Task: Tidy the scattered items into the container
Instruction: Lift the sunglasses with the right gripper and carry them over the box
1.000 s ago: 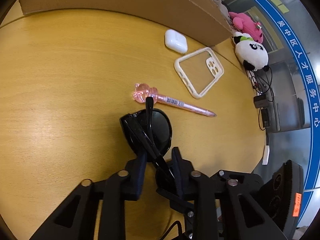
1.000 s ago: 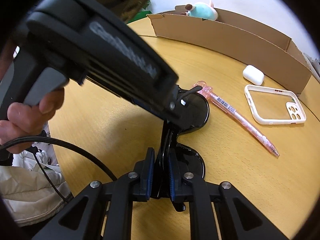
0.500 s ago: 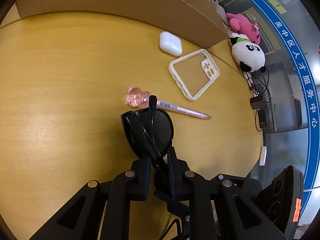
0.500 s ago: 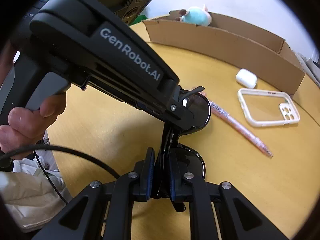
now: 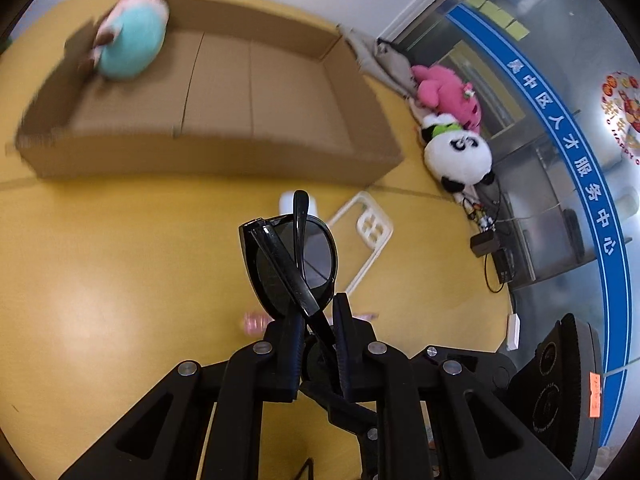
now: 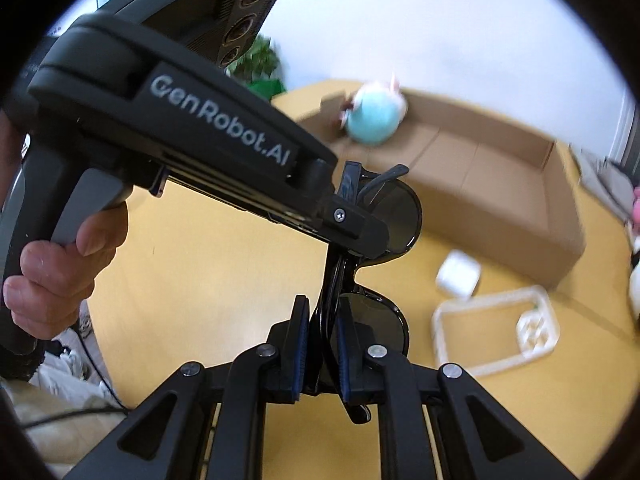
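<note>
Fingers (image 5: 294, 344) of the left gripper (image 5: 316, 340) are clamped on folded sunglasses (image 5: 294, 264), whose long axis runs away toward the cardboard box (image 5: 224, 120) far across the desk (image 5: 100, 272).

Right gripper (image 6: 322, 344), fingers pinched on the sunglasses' near lens, sees that box far-right, left gripper holding the far lens.

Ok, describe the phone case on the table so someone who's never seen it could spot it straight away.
Find the long cardboard box on the yellow table. Just in front of its right end lies a small white earbud case, and beside that the phone case: a cream, see-through rectangular frame with camera cut-outs.
</note>
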`<state>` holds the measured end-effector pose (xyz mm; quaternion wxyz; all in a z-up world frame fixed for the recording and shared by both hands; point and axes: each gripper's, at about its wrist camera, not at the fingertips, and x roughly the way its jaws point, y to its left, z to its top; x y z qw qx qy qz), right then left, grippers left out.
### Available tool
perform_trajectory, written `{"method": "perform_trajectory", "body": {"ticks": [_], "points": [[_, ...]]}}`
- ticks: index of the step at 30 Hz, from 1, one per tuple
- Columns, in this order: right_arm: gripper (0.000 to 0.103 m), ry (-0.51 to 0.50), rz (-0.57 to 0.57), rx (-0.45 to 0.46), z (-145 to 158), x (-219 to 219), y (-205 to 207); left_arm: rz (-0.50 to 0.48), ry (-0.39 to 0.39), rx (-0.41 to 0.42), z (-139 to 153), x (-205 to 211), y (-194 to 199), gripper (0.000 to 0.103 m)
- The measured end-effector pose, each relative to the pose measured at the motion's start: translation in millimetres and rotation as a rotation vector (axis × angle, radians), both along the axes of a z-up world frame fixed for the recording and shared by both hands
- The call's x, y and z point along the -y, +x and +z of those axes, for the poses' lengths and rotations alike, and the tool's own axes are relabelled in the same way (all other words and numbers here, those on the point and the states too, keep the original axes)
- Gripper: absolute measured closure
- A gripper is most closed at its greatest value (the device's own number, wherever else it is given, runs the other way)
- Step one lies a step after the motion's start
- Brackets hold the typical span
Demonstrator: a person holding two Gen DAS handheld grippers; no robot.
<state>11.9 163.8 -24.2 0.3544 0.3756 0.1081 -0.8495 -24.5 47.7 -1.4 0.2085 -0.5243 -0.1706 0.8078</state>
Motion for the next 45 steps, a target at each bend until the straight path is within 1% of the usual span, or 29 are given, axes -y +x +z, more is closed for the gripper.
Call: {"method": "perform_trajectory", "body": {"ticks": [5,8,13,18,21,25,26,27,30,32,34,39,45], "points": [[0.091,-0.028,-0.02,-0.108,53,10,-28,-0.027,-0.037,-0.137,63,3,-28,0.089],[0.092,-0.045,-0.031,-0.139,80,15,-47,-0.036,-0.036,-0.183,92,7,-46,0.089],[0.092,-0.073,-0.046,-0.174,124,23,-80,-0.061,-0.07,-0.283,142,11,-74,0.089],[0.092,-0.104,-0.059,-0.191,162,31,-115,-0.068,-0.048,-0.306,182,22,-110,0.09],[0.092,-0.125,-0.068,-0.172,178,37,-139,-0.073,-0.081,-0.326,201,22,-130,0.09],[0.092,-0.135,-0.077,-0.16,195,48,-172,-0.074,-0.094,-0.327,217,29,-156,0.092],[0.092,-0.134,-0.079,-0.162,200,51,-173,-0.075,-0.094,-0.327,221,31,-164,0.093],[0.093,-0.137,-0.082,-0.157,204,49,-176,-0.078,-0.095,-0.326,223,34,-171,0.093],[0.093,-0.15,-0.099,-0.135,206,50,-200,-0.108,-0.094,-0.312,223,37,-198,0.094],[0.093,-0.164,-0.112,-0.104,193,56,-228,-0.123,-0.105,-0.296,218,38,-217,0.095],[0.093,-0.167,-0.123,-0.083,184,61,-247,-0.127,-0.122,-0.284,210,37,-232,0.095],[0.094,-0.161,-0.145,-0.015,149,74,-295,-0.118,-0.111,-0.204,172,47,-286,0.095],[0.094,-0.145,-0.165,0.07,93,90,-342,-0.118,-0.118,-0.108,119,53,-336,0.096]]}}
